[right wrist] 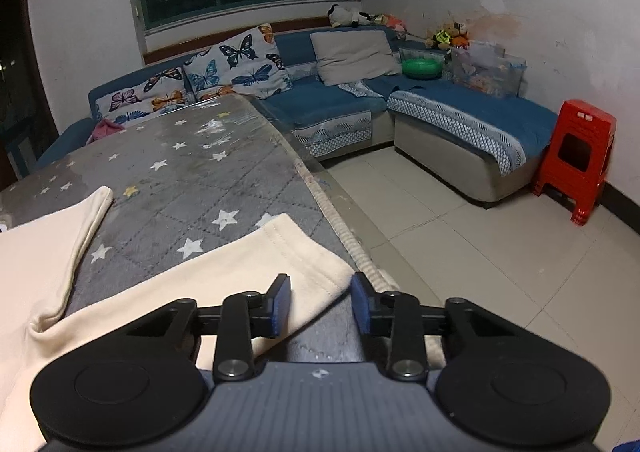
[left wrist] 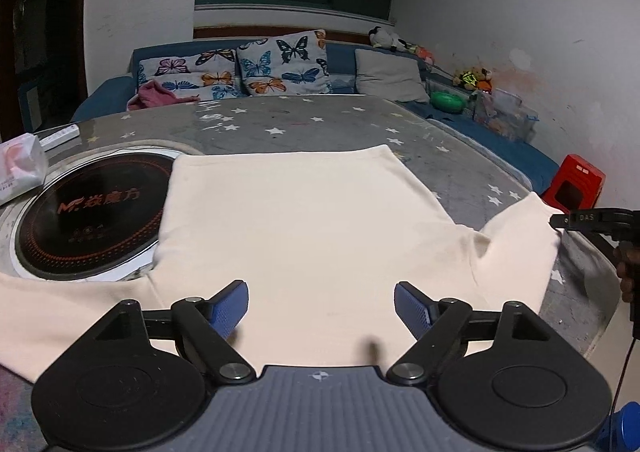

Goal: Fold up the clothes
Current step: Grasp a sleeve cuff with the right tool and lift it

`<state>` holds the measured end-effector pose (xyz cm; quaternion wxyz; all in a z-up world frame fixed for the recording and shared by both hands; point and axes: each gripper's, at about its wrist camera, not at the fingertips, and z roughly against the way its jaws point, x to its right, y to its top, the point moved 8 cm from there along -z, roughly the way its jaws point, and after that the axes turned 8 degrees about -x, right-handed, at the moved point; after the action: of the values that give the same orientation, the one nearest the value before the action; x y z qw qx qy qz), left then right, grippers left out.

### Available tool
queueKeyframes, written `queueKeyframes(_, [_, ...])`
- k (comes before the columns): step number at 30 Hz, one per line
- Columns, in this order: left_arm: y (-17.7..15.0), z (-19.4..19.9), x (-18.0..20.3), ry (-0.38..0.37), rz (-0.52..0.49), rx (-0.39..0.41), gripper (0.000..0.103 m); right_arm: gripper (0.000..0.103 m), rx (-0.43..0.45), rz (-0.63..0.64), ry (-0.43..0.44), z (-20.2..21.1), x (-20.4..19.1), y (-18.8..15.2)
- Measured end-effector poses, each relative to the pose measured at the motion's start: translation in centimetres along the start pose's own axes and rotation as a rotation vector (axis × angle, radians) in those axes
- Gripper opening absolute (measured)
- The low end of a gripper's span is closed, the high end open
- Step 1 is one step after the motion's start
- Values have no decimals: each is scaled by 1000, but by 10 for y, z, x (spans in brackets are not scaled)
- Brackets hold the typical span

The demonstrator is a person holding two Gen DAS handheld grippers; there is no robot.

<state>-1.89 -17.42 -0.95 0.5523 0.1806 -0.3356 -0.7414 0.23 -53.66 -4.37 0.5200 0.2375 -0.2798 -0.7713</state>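
Item: cream shirt (left wrist: 304,220) spread flat on the worktop (left wrist: 320,120), sleeve-fold step; your left tool (left wrist: 321,306) gapes empty over the hem, your right tool (right wrist: 320,302) brackets the sleeve cuff (right wrist: 304,256) unclamped; close, then fold inward.

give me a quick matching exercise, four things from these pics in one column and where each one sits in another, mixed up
Things:
1. cream garment
2. red stool
3. tissue pack
4. green bowl

Places:
A. on the floor by the wall
B. spread flat on the star-print table cover
C. on the blue sofa
D. at the table's left edge, beside the round black cooktop

Pairs: 1-B, 2-A, 3-D, 4-C
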Motion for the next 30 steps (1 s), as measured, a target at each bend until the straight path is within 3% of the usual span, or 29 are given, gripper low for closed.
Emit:
queueKeyframes(1, [0, 0, 1, 1, -3, 1, 87, 13, 3, 8, -1, 0, -1, 0])
queueKeyframes(4, [0, -1, 3, 8, -14, 0, 88, 7, 6, 2, 20, 3, -1, -1])
queueKeyframes(7, [-1, -5, 5, 18, -22, -10, 91, 6, 17, -11, 55, 12, -3, 1])
queueKeyframes(15, [-5, -10, -3, 61, -16, -33, 95, 6, 98, 7, 260, 74, -33, 21])
queueKeyframes(22, [-7, 1, -24, 85, 25, -12, 96, 6, 116, 100, 477, 124, -94, 32])
queueKeyframes(30, [-16, 23, -63, 105, 114, 32, 97, 6, 83, 235, 658, 153, -187, 28])
